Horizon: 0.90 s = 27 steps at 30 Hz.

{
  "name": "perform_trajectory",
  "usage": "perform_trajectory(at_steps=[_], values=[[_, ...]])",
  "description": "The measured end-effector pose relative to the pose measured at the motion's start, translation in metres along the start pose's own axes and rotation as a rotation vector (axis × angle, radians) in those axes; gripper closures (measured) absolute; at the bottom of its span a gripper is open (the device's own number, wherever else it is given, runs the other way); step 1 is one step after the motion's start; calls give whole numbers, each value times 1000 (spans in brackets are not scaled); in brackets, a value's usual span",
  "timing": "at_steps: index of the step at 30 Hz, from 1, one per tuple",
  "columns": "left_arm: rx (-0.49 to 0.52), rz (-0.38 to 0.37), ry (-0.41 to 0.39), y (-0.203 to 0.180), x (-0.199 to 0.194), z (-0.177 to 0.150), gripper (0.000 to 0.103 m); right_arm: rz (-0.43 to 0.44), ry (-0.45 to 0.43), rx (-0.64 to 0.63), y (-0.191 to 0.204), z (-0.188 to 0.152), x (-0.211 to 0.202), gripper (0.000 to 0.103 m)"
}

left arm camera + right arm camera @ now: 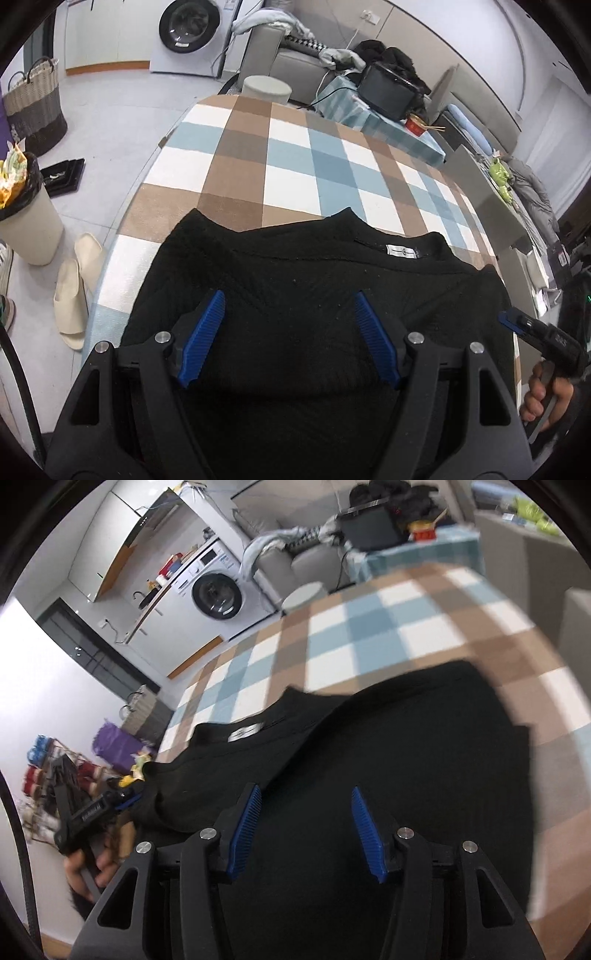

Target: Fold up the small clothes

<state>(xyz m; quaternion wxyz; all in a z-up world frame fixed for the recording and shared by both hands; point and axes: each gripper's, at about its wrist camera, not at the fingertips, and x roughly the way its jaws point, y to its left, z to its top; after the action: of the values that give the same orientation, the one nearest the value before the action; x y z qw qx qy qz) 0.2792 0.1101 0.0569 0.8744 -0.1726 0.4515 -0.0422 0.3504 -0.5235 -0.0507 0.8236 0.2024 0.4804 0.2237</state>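
A black knit garment (295, 280) lies on the checked table (295, 155), its white neck label (400, 251) facing up at the far edge. My left gripper (290, 314) is open above the garment's near part, blue pads wide apart, nothing between them. My right gripper shows at the right edge of that view (513, 321), held by a hand. In the right wrist view the garment (406, 746) fills the lower middle, label (245, 732) at left. My right gripper (304, 805) is open over it and empty. My left gripper (125, 801) shows at the garment's left edge.
The table edge drops to the floor on the left, with slippers (75, 284), a bin (26, 218) and a woven basket (35, 107). A second table with a black box (391, 90) stands behind. A washing machine (218, 594) and a sofa stand at the back.
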Motion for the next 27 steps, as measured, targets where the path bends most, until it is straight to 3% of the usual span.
perform_trajectory(at_steps=[4,6,8,9,10,11,15,17,19,24,27], values=[[-9,2,-17,12,-14,-7,32,48,52,-30,30,1,33,52],[-14,8,-25,20,-18,-10,32,54,90,-44,44,-2,54,59],[-34,14,-35,32,-24,-12,32,60,114,-52,53,-4,68,82],[-43,15,-36,37,-26,-14,32,68,113,-69,58,-4,73,87],[-54,16,-39,42,-28,-15,32,77,83,-87,63,-1,75,100],[-64,17,-42,48,-30,-15,32,87,35,-85,65,3,72,102],[-81,40,-53,65,-32,-14,32,13,-141,-17,60,34,52,102],[-77,58,-49,71,-29,-10,32,44,-101,-10,57,40,50,94],[-67,62,-28,72,-23,-5,32,18,-74,-25,55,38,50,90],[-106,66,-36,60,-6,16,32,-22,-21,-46,42,21,45,87],[-22,134,-33,37,11,29,32,-35,-18,-48,34,13,39,83]])
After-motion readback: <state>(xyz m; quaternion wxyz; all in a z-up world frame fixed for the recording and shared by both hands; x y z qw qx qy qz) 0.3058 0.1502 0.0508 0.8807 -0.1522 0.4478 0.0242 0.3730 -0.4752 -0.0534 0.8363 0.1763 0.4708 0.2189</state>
